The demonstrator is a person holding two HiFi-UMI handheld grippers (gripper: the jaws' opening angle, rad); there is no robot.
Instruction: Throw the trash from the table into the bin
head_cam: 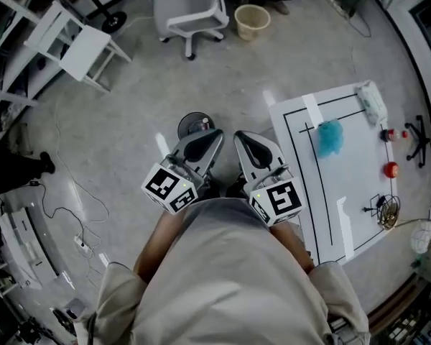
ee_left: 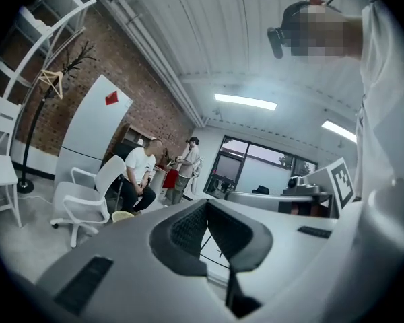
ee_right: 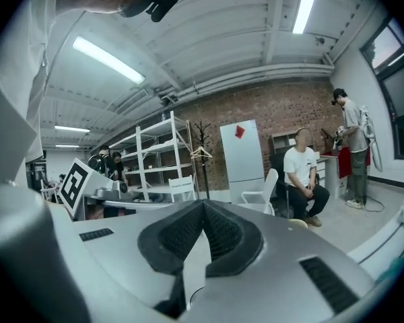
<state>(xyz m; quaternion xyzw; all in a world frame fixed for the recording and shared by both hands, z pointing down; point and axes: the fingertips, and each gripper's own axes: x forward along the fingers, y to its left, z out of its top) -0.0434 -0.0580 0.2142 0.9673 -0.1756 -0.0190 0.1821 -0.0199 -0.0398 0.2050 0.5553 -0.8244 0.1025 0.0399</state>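
Observation:
In the head view both grippers are held up close in front of my chest, side by side over the floor and left of the white table [head_cam: 359,228]. My left gripper [head_cam: 214,136] and my right gripper [head_cam: 241,138] are both shut with nothing between the jaws. The left gripper view shows its pads [ee_left: 188,231] pressed together, and the right gripper view shows the same for its fingertips [ee_right: 219,231]. On the table lie a blue crumpled piece [head_cam: 330,136], a clear-white wrapper [head_cam: 371,100], two small red items [head_cam: 391,169] and a wire tangle [head_cam: 384,210]. A dark round bin [head_cam: 192,125] stands on the floor just beyond the left gripper.
A beige bucket [head_cam: 252,20] and a white swivel chair [head_cam: 194,9] stand farther off. White folding chairs [head_cam: 79,45] are at the left, cables [head_cam: 72,221] lie on the floor. In the gripper views a person sits [ee_right: 303,173] and another stands [ee_left: 187,167] at the far wall.

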